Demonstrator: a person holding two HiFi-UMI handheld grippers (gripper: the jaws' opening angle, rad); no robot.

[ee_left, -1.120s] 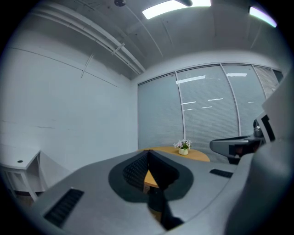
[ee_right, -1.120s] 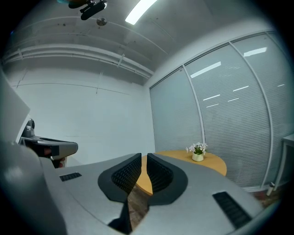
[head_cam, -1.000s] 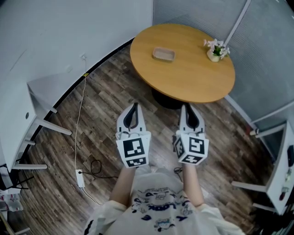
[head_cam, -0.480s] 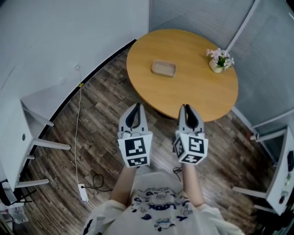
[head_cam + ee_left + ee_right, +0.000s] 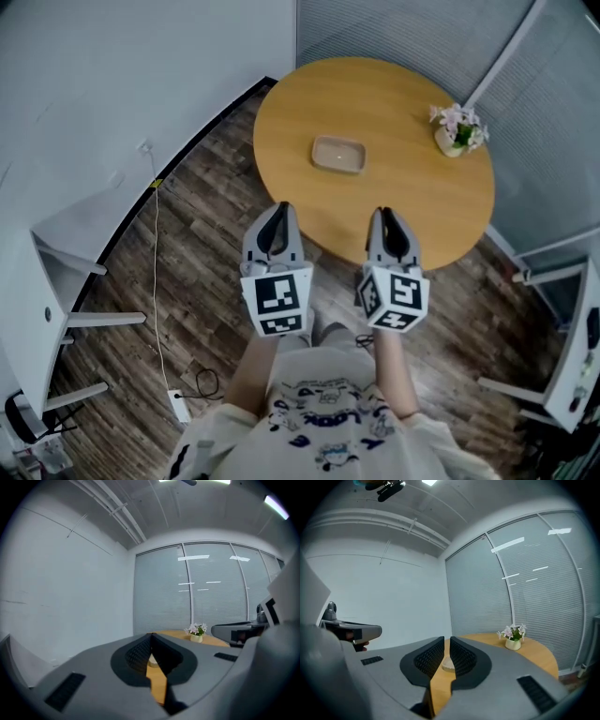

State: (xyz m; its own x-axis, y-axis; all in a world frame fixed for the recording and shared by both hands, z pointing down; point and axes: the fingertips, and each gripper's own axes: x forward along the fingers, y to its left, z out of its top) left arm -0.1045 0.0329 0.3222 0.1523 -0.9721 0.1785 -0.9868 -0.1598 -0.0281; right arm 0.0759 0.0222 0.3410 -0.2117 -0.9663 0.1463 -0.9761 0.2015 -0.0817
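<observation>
A round wooden table (image 5: pixel 394 202) carries a shallow beige dish (image 5: pixel 338 154) near its middle and a small pot of pale flowers (image 5: pixel 458 131) at its right. Held side by side, both grippers reach just past the table's near edge and point at the dish. My left gripper (image 5: pixel 278 212) (image 5: pixel 151 639) is shut with nothing in it. My right gripper (image 5: pixel 386 218) (image 5: pixel 446 644) is shut too, with a thin slit between its pads. The dish (image 5: pixel 448 663) shows beyond the jaws, well ahead of them. The flower pot (image 5: pixel 197 632) (image 5: pixel 513 637) stands further off to the right.
A white desk (image 5: pixel 66 244) stands at the left wall, and a cable runs to a power strip (image 5: pixel 181 405) on the wood floor. White furniture (image 5: pixel 574 356) is at the right. A glass partition with blinds (image 5: pixel 211 592) curves behind the table.
The person has stepped toward the table, which is nearer now; both grippers have come from over the floor to over its near edge. The jaws have not changed.
</observation>
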